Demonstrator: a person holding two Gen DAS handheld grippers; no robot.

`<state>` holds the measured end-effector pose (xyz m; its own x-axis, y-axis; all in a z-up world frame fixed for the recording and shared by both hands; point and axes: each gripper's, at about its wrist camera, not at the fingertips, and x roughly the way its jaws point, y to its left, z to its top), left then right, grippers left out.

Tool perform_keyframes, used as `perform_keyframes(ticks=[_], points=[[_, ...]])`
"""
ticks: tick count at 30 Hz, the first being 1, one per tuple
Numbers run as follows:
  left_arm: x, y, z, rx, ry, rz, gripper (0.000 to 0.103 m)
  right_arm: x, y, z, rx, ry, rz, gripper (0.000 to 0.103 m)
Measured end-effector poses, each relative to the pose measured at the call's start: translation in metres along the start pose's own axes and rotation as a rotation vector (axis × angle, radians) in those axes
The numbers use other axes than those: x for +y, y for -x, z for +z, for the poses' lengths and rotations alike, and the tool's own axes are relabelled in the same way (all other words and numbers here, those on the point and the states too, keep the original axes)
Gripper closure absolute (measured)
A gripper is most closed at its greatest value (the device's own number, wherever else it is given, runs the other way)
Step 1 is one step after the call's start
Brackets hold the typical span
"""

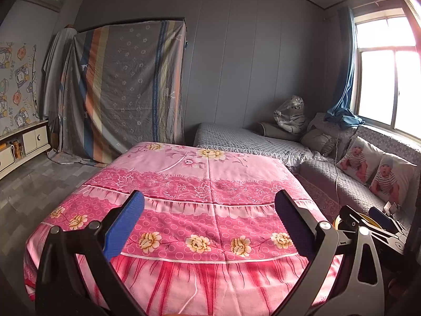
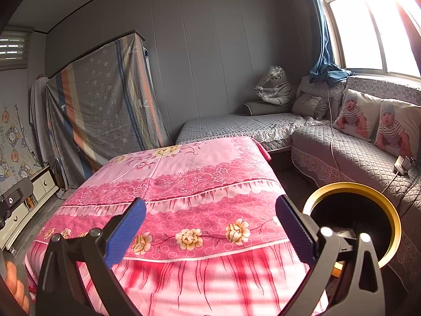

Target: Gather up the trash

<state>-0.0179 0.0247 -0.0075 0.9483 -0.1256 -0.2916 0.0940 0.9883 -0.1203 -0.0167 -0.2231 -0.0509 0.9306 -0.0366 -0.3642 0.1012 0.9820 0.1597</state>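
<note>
Right wrist view: the right gripper [image 2: 210,226] hangs above the near end of a table under a pink flowered cloth [image 2: 200,184], jaws spread wide and empty, touching nothing. Just beside its right finger stands a black bin with a gold rim [image 2: 313,197], mouth open; inside is too dark to read. The left gripper [image 1: 210,221] is likewise wide apart, empty, over the same cloth. No trash shows on the cloth or the grey sofa [image 2: 350,144] in either view, so the thing to collect is not located yet. Risks, as I judge them: a low pass with open fingers could snag and drag the cloth; a right swing could knock the bin; the white charger [image 2: 402,164] and its cable could be mistaken for rubbish.
</note>
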Motion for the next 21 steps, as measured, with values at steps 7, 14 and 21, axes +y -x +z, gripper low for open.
perform_keyframes(ticks=[7,14,21], points=[[-0.0010,0.0000,-0.0008,0.001,0.000,-0.003,0.008,-0.0007,-0.0009,0.0000,0.004,-0.003,-0.001,0.008],[-0.0019,-0.0012,-0.0020,0.003,-0.001,-0.004,0.008,-0.0016,-0.0014,-0.0010,0.006,-0.006,-0.003,0.008],[-0.0016,-0.0038,-0.0030,0.006,-0.003,-0.009,0.008,-0.0024,-0.0026,-0.0037,0.013,-0.011,-0.004,0.008]])
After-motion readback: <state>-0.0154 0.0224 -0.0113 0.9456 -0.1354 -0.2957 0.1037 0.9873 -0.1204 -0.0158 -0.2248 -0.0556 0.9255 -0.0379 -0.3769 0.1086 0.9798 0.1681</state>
